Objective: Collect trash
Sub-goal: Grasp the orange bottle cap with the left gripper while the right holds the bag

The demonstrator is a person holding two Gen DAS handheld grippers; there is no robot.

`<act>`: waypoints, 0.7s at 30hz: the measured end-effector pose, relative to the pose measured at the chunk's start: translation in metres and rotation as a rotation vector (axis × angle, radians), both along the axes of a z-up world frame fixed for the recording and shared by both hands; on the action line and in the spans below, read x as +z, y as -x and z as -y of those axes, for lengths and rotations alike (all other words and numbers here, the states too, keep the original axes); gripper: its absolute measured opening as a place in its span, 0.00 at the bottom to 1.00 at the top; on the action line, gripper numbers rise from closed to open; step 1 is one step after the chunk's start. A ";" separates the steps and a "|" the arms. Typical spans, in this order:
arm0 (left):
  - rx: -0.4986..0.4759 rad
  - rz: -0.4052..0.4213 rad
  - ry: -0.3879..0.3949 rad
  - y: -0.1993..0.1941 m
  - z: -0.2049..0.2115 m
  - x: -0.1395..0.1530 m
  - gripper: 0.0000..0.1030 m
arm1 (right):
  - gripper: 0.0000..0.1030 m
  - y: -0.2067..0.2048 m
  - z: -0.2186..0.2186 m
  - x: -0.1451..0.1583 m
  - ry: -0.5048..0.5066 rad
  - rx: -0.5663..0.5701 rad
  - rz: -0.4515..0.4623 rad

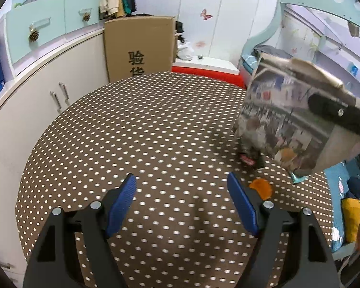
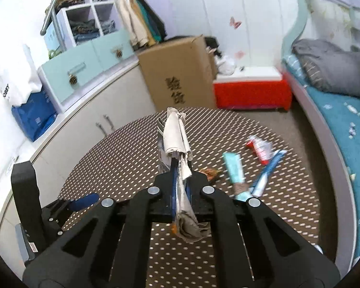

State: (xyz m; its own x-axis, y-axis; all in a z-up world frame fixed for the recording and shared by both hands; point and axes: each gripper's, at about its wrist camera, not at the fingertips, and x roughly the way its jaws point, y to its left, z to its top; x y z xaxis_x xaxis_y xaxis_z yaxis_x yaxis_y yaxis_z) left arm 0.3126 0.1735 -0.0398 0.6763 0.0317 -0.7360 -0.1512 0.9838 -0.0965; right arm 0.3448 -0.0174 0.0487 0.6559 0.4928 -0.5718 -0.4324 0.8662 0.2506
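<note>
The newspaper (image 2: pixel 177 134) hangs edge-on, clenched in the right hand-held gripper (image 2: pixel 180 180), lifted above the dotted worktop (image 2: pixel 122 144). The remaining trash lies just right of it: a teal tube (image 2: pixel 234 168), a blue toothbrush pack (image 2: pixel 268 170) and a red-white wrapper (image 2: pixel 260 147), long axes running near-to-far. The left hand-held gripper (image 1: pixel 182 204) is released, empty, and lies further left, so the right hand seems nearer.

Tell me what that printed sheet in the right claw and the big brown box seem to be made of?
The printed sheet looks like thin matte paper, perhaps newspaper: it folds limply and carries printed pictures. The brown box looks like plain cardboard: dull tan faces, creased flaps, black printed characters.
</note>
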 end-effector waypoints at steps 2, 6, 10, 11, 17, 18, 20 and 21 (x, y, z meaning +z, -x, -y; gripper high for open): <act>-0.029 0.005 -0.002 0.000 0.011 0.002 0.76 | 0.06 0.005 0.012 0.005 0.019 -0.037 0.023; -0.082 -0.002 -0.004 -0.006 0.034 0.001 0.76 | 0.06 0.011 0.037 0.007 0.045 -0.098 0.040; -0.135 -0.021 -0.003 -0.013 0.054 -0.003 0.76 | 0.06 0.015 0.066 0.000 0.076 -0.166 0.031; -0.150 -0.025 -0.008 -0.014 0.061 -0.004 0.76 | 0.06 0.014 0.072 -0.001 0.082 -0.182 0.028; -0.233 -0.073 -0.056 -0.030 0.090 -0.017 0.61 | 0.06 0.014 0.108 -0.015 0.115 -0.265 -0.003; -0.236 -0.085 -0.066 -0.035 0.092 -0.019 0.57 | 0.06 0.014 0.114 -0.017 0.116 -0.275 -0.010; -0.235 -0.107 -0.088 -0.041 0.095 -0.025 0.42 | 0.06 0.014 0.124 -0.023 0.122 -0.300 -0.021; -0.231 -0.119 -0.102 -0.043 0.097 -0.028 0.29 | 0.06 0.015 0.127 -0.025 0.126 -0.308 -0.025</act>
